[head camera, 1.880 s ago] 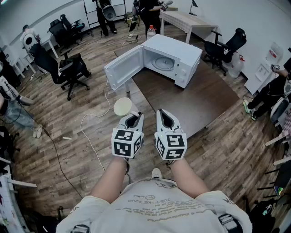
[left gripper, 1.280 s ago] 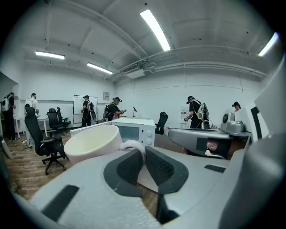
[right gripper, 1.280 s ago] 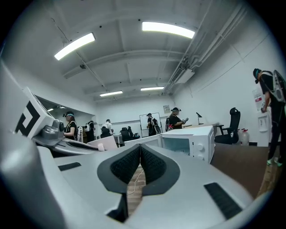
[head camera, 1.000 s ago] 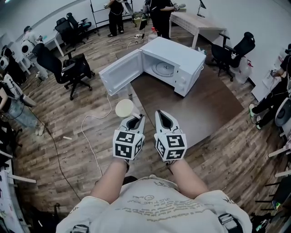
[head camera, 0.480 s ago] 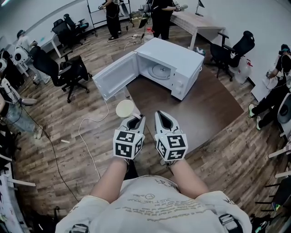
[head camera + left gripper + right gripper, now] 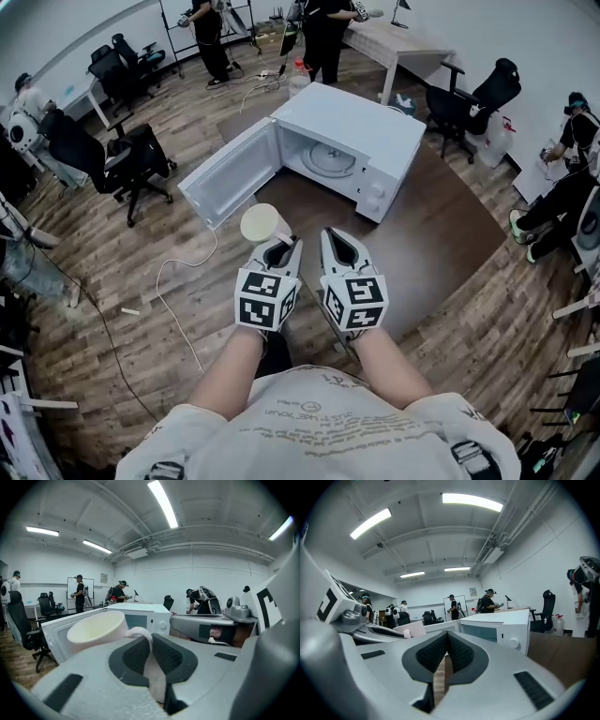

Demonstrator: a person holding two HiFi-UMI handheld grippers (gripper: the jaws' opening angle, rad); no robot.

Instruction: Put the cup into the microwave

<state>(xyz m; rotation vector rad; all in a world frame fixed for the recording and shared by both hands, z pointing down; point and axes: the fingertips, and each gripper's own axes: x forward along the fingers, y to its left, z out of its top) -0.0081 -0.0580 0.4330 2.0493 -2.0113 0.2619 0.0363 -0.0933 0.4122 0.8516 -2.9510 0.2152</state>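
Cream cup (image 6: 262, 223) pinched by handle in L tool (image 6: 277, 251), upright, just in front of open microwave (image 6: 361, 122) on table (image 6: 441, 225). R tool (image 6: 339, 246) clenched, empty, alongside. Both forearms straight fwd, parallel.

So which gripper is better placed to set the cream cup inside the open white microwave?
Left, I'd judge: the left gripper clamps the cream cup by its handle, and the white microwave stands ahead with its door swung open. The right gripper is shut on nothing.
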